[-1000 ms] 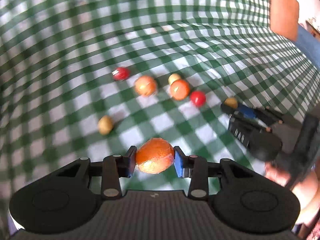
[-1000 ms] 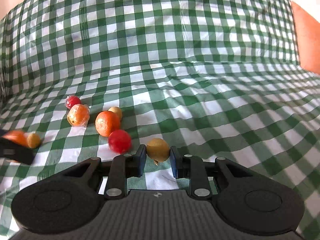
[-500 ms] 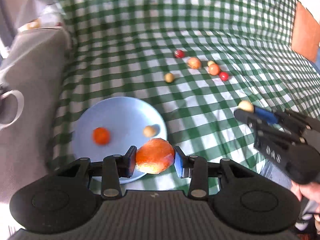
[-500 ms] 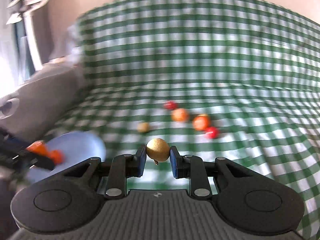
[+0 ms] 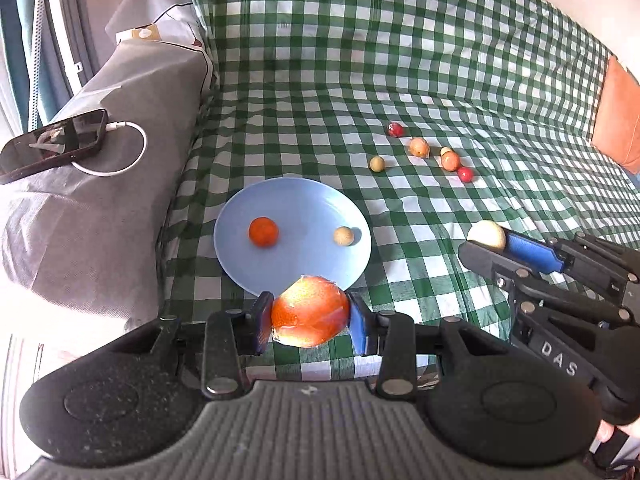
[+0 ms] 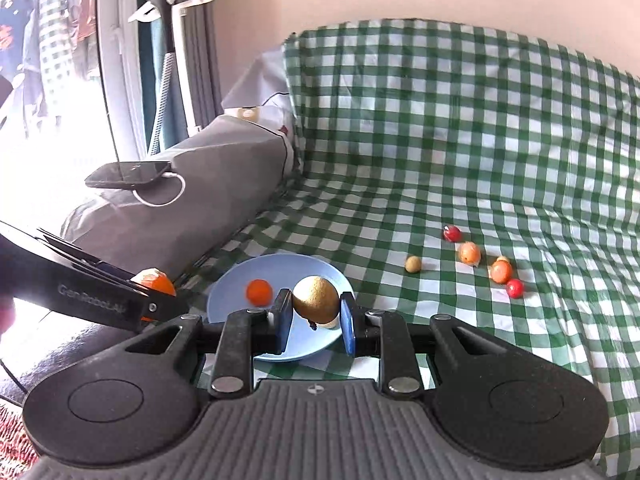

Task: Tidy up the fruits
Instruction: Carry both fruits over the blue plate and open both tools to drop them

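Note:
My left gripper [image 5: 310, 322] is shut on a plastic-wrapped orange fruit [image 5: 310, 310], held just short of the near rim of a blue plate [image 5: 292, 200]. The plate holds a small orange [image 5: 263, 232] and a tan fruit [image 5: 343, 236]. My right gripper [image 6: 314, 320] is shut on a yellow-brown fruit [image 6: 315, 298], held over the plate [image 6: 232, 284]. In the left wrist view the right gripper [image 5: 486, 240] is to the right of the plate. Several loose fruits lie on the checked cloth: a tan one [image 5: 377, 163], a red one [image 5: 395, 129], orange ones [image 5: 418, 146] and a small red one [image 5: 465, 174].
A green-and-white checked cloth [image 5: 400, 60] covers the seat and backrest. A grey covered armrest [image 5: 100, 200] at the left carries a phone [image 5: 52, 144] on a white cable. An orange cushion [image 5: 618, 116] sits at the far right. A window and a stand [image 6: 172, 40] are beyond the armrest.
Both grippers have pulled back and swung left from the loose fruits to the blue plate, each still holding its fruit. The plate, armrest and phone have come into view.

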